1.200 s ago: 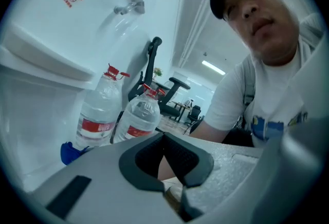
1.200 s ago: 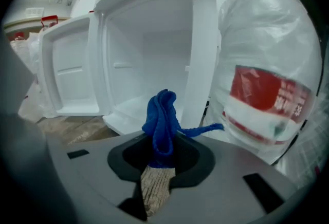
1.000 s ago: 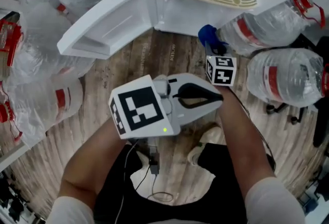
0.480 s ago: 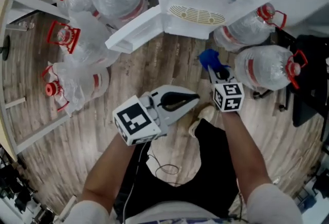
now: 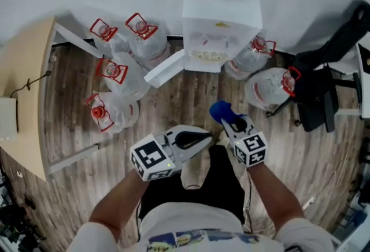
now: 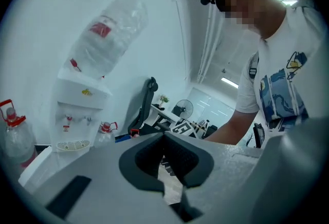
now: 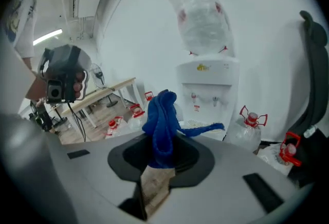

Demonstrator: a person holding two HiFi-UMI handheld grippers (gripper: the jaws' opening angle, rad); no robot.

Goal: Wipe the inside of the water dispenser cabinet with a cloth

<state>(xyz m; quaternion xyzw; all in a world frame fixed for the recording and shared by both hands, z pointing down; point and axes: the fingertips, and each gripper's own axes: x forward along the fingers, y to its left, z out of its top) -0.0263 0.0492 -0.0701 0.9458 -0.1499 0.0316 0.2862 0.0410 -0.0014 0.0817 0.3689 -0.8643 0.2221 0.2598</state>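
The view has pulled back since a second ago: the water dispenser (image 5: pixel 221 19) now sits small at 12 o'clock, its cabinet door (image 5: pixel 165 70) open. The right gripper (image 5: pixel 228 121) pinches the blue cloth (image 5: pixel 219 110), well apart from the cabinet. The left gripper (image 5: pixel 208 139) is pressed together, empty. The jugs (image 5: pixel 115 71) at 10 o'clock look clear.

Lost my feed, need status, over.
Right gripper shut on blue cloth. Left gripper shut, empty. Cabinet door open ahead. Bottles both sides.
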